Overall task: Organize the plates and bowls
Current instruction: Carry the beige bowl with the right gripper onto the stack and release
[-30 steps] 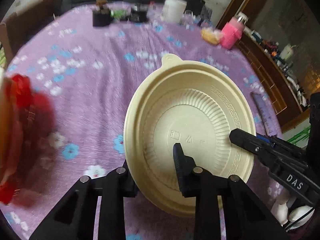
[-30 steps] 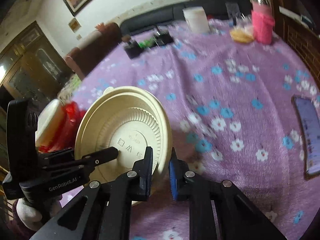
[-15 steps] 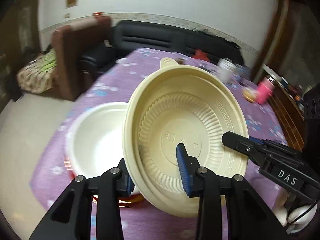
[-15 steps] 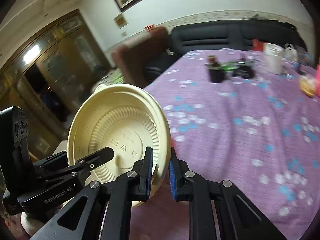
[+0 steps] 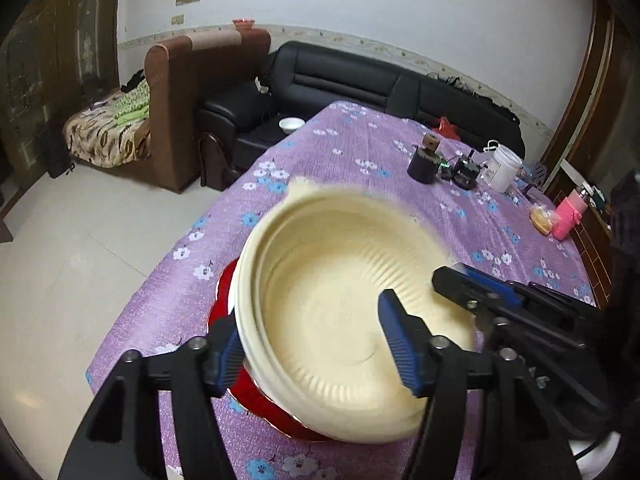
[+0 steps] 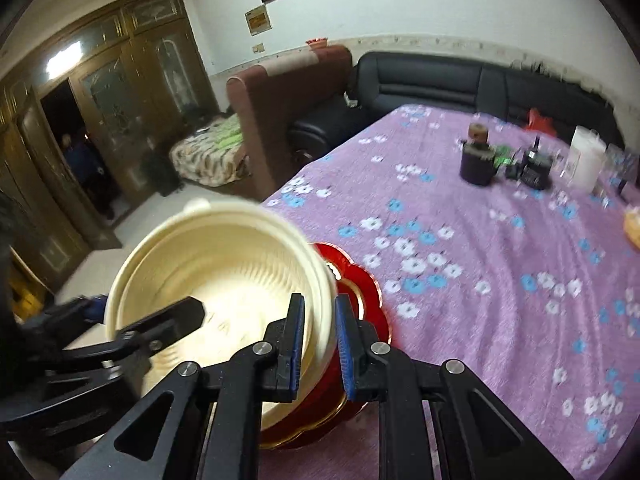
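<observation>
While your left gripper (image 5: 316, 344) has just been opening, its fingers stand wide astride the cream bowl's (image 5: 340, 320) near rim, pads off it. Your right gripper (image 6: 320, 348) sits narrow across the far rim; its grip is unclear. That bowl rests nested on red plates (image 6: 360, 300) at the purple tablecloth's (image 6: 480, 260) corner.

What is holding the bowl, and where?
The right gripper straddles the bowl at its near rim; whether it pinches cannot be told. The left gripper has just been opening, jaws loose around the rim.
</observation>
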### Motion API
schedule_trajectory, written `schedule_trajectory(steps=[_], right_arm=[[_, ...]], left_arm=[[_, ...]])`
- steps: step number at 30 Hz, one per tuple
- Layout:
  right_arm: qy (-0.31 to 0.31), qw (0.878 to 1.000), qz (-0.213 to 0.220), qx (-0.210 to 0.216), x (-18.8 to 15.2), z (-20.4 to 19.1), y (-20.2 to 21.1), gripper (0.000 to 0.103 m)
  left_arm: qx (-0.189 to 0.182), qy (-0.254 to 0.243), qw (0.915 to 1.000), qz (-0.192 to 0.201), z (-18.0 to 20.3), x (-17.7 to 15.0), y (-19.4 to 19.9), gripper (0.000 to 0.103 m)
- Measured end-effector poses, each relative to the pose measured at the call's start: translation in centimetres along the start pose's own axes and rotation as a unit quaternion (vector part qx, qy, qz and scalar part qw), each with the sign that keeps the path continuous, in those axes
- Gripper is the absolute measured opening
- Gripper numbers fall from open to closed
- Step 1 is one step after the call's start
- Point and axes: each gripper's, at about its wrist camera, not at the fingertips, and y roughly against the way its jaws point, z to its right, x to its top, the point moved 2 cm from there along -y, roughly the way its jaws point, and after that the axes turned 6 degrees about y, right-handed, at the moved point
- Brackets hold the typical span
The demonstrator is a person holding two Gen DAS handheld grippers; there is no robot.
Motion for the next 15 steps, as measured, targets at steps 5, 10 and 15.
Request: schedule_trajectory(steps=[5, 10, 15], right_arm=[[0.004, 0.999, 0.028, -0.017, -0.1, -0.1, 0.2, 0.040], [-0.023, 0.998, 0.058, -0.027, -0.7, 1.1, 2.4, 0.049], [-0.051, 0.995, 0.078, -0.020, -2.6, 3.1, 5.1, 0.054]], left_arm=[[-0.002, -0.003, 0.9998, 0.019, 0.3, -0.5, 1.1, 0.070], [0.085, -0.058, 0.9915, 0.080, 1.1, -1.0, 2.2, 0.084], [0.177, -0.116, 0.9683, 0.132, 2.5, -1.4, 2.8, 0.084]])
